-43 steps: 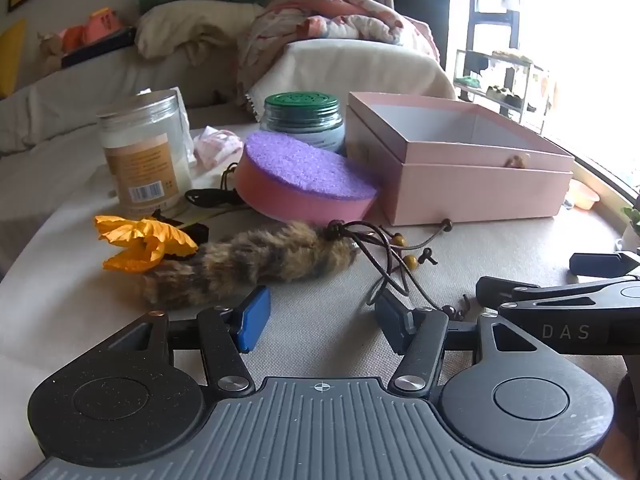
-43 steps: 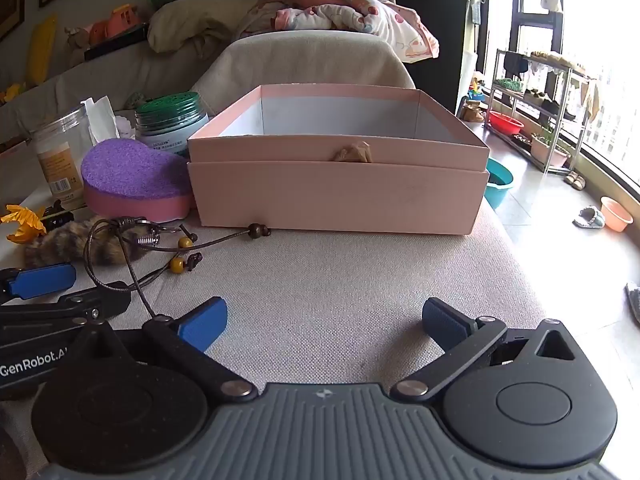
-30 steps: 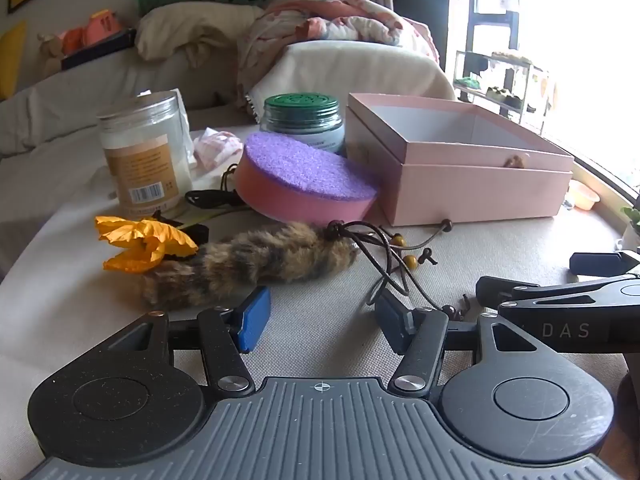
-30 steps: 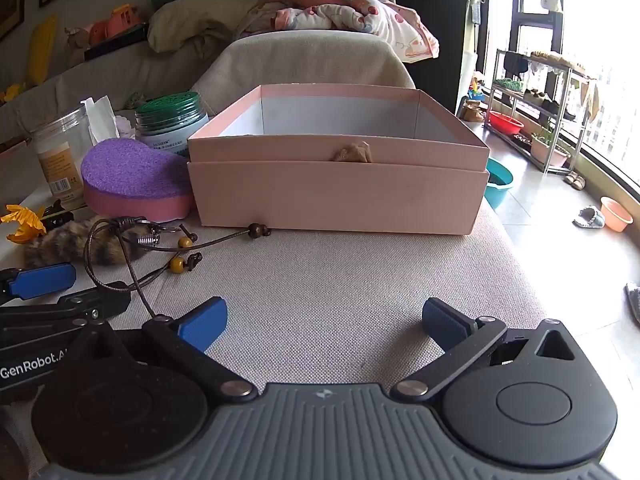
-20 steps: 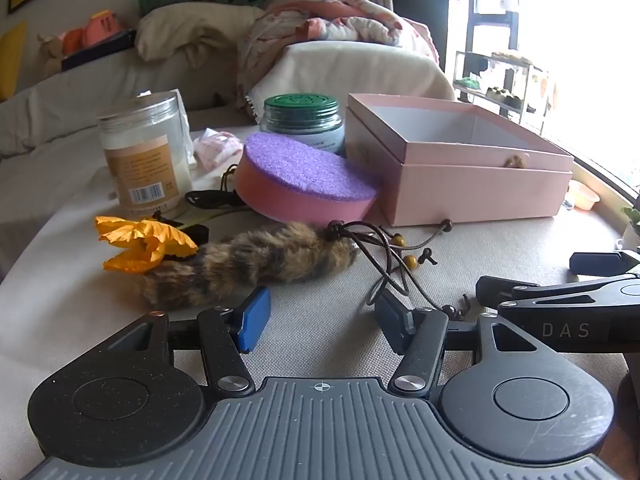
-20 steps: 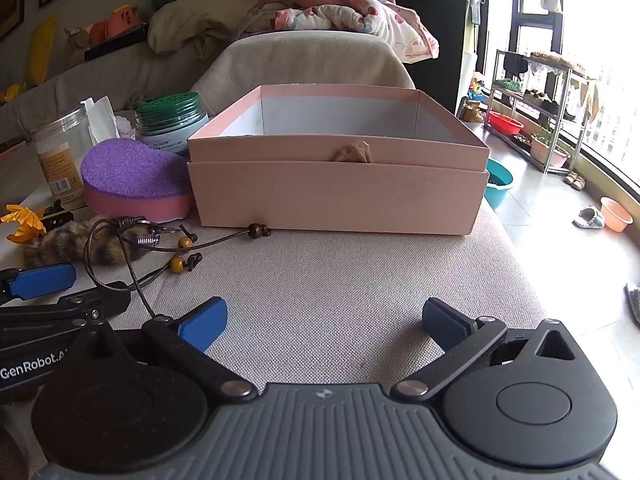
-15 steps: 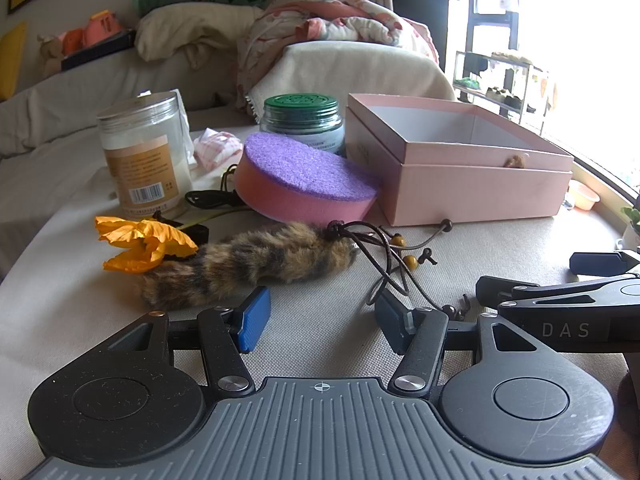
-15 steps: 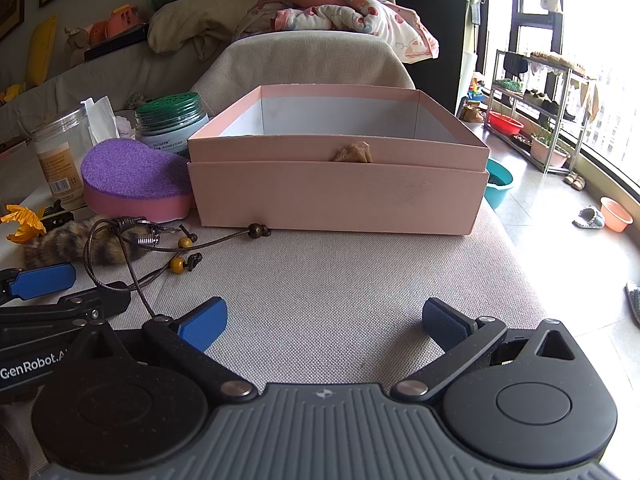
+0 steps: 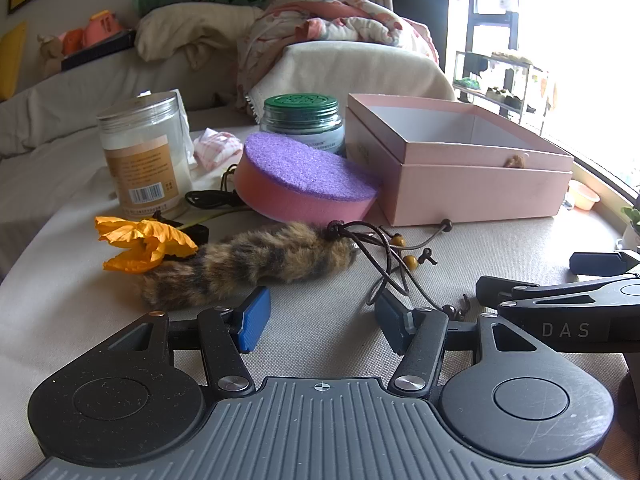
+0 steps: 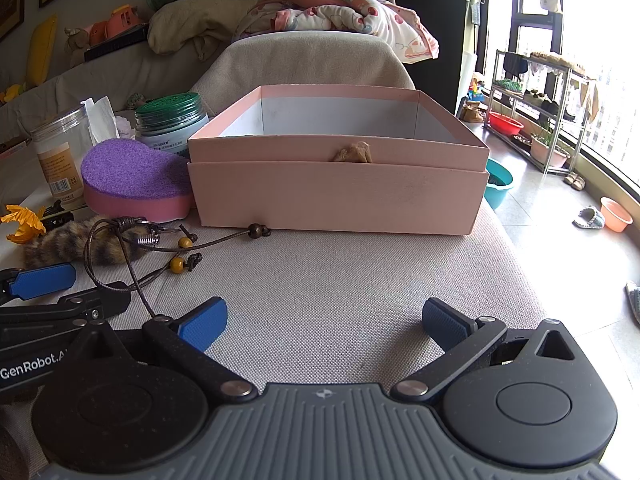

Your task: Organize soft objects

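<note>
Both claws rest released on the desk (image 10: 340, 288): left claw (image 9: 320, 316) empty, the furry tail (image 9: 248, 264) at its 12 o'clock, handy to grab; right claw (image 10: 324, 320) faces the pink box (image 10: 336, 192) at 12, open to receive soft things

Brown-striped furry tail (image 9: 248, 264), pink box (image 10: 336, 192)

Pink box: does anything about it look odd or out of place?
Yes. A small tan scrap sticks out at the front of the pink box, caught between its upper and lower part. A beaded cord lies against the box's base. What the scrap is cannot be told.
</note>
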{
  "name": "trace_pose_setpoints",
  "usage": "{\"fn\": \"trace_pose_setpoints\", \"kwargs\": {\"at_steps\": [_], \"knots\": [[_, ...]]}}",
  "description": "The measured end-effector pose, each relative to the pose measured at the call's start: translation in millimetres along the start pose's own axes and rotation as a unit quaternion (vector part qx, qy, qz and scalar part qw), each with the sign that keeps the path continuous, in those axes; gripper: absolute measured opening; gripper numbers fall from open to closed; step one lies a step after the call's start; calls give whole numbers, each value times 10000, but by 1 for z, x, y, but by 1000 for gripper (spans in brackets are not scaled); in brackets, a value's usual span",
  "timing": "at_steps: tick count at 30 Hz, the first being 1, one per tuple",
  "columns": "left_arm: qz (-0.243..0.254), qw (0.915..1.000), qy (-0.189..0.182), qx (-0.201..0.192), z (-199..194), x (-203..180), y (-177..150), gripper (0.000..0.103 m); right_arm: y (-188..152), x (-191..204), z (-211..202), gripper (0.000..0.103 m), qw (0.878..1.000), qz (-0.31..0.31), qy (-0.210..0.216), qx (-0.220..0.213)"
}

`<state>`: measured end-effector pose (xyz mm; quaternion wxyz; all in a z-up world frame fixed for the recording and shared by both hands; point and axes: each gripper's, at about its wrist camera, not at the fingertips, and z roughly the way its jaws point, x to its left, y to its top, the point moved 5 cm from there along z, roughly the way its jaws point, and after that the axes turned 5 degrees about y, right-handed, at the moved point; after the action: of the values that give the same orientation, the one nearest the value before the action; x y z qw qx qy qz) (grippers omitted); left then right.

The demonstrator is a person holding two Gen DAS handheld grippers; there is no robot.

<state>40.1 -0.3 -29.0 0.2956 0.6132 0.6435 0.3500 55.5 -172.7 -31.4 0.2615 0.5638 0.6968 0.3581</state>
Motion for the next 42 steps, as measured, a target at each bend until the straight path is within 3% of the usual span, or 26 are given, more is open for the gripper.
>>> {"fn": "trace_pose_setpoints", "kwargs": {"at_steps": [25, 31, 34, 37, 42], "knots": [[-7, 10000, -4, 1, 0, 0, 0, 63, 0, 0, -2, 103, 10000, -5, -7, 38], [100, 9999, -63, 53, 2, 3, 1, 63, 10, 0, 6, 103, 9985, -79, 127, 526], [140, 9996, -186, 153, -1, 4, 5, 57, 12, -2, 6, 103, 9973, -106, 130, 712], [149, 9989, -385, 216, -4, 11, 7, 40, 11, -1, 5, 103, 9972, -84, 111, 731], [-68, 9936, -1131, 11, -26, 31, 12, 38, 7, -1, 0, 103, 9979, -136, 139, 620]]}}
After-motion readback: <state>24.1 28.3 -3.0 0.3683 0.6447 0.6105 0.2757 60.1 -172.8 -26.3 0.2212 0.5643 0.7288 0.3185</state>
